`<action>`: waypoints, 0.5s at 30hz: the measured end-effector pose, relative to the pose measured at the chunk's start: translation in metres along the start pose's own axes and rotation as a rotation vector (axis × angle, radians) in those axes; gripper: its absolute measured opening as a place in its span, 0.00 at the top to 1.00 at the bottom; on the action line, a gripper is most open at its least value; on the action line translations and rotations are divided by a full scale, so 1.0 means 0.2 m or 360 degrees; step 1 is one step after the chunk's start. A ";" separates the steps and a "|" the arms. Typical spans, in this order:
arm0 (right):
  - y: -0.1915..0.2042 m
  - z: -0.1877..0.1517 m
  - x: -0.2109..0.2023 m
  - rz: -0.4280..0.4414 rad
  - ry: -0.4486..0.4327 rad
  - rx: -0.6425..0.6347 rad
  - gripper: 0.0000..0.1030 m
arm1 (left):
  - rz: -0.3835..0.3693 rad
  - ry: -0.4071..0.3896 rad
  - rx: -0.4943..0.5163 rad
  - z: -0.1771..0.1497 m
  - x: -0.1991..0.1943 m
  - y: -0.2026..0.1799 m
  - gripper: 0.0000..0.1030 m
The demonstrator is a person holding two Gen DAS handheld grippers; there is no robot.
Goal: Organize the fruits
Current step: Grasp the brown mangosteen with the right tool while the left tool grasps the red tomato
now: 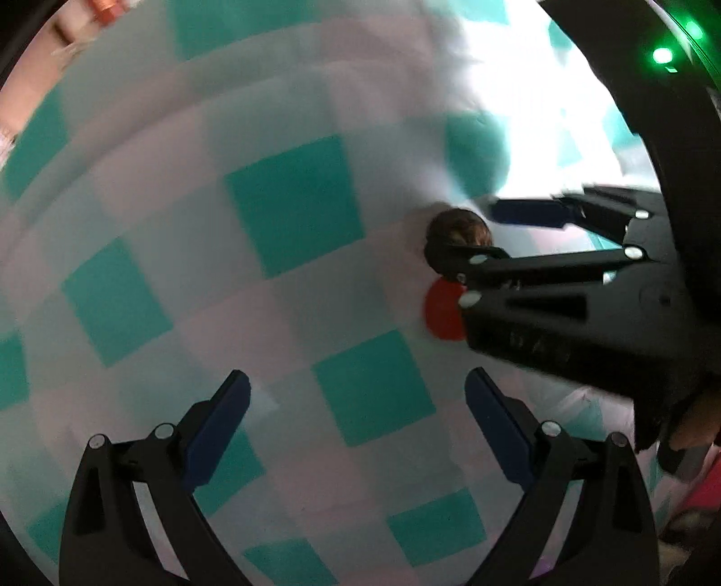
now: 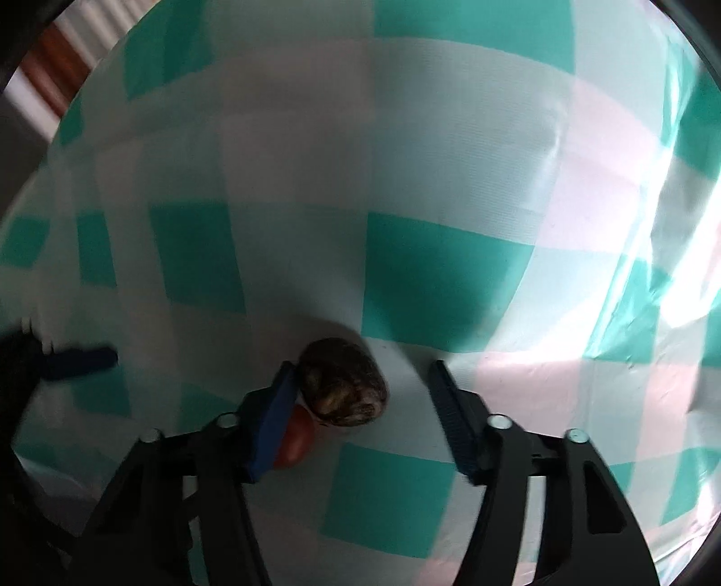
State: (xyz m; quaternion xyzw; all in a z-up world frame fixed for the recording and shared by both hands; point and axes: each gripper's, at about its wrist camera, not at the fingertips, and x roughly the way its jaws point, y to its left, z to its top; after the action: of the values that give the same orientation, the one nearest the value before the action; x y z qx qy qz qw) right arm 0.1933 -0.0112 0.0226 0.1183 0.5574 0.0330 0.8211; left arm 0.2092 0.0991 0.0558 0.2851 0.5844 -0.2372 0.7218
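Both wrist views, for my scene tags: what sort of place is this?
Probably a home table: a teal-and-white checked tablecloth covers it, with a dark brown fruit and a red fruit lying on it.

1. Tabletop (image 2: pixel 450 157) covered all over by a cloth of teal, white and soft pink squares.
2. Bright light on the far right part of the cloth (image 1: pixel 531 90), washing the squares out to white.
3. Shiny streak of light and small wrinkles along the right side in the right wrist view.
4. Past the cloth edge, top left, reddish-brown wood (image 2: pixel 54 72) beside white stripes, too blurry to name.
5. Blurry pink and orange shapes (image 1: pixel 103 6) at the top left corner in the left wrist view.
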 end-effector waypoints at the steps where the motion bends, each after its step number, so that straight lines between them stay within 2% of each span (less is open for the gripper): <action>1: 0.00 -0.01 0.00 -0.0005 0.0005 -0.0023 0.64 | 0.0000 0.0012 0.0054 0.01 0.02 -0.01 0.07; 3: -0.04 -0.03 -0.03 0.0005 0.0005 -0.0010 0.64 | -0.0022 0.0018 0.0136 0.03 0.04 -0.04 0.07; 6: -0.18 -0.07 -0.09 0.0033 -0.0024 0.0144 0.64 | -0.0109 -0.0011 0.0185 0.06 0.08 -0.06 0.07; 10: -0.35 -0.15 -0.23 0.0017 -0.0099 0.0251 0.64 | -0.0263 -0.0082 0.0185 0.10 0.13 -0.07 0.18; 13: -0.40 -0.21 -0.29 0.0009 -0.0120 0.0252 0.64 | -0.0233 -0.0092 0.0193 0.11 0.16 -0.07 0.18; 15: -0.41 -0.24 -0.31 0.0004 -0.0122 0.0250 0.64 | -0.0234 -0.0143 0.0171 0.11 0.15 -0.04 0.20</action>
State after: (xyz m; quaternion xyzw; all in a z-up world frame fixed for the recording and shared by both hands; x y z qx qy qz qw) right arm 0.1185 -0.0943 0.0429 0.1843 0.5263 -0.0143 0.8300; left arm 0.2257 0.0769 0.0288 0.2687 0.5571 -0.3332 0.7116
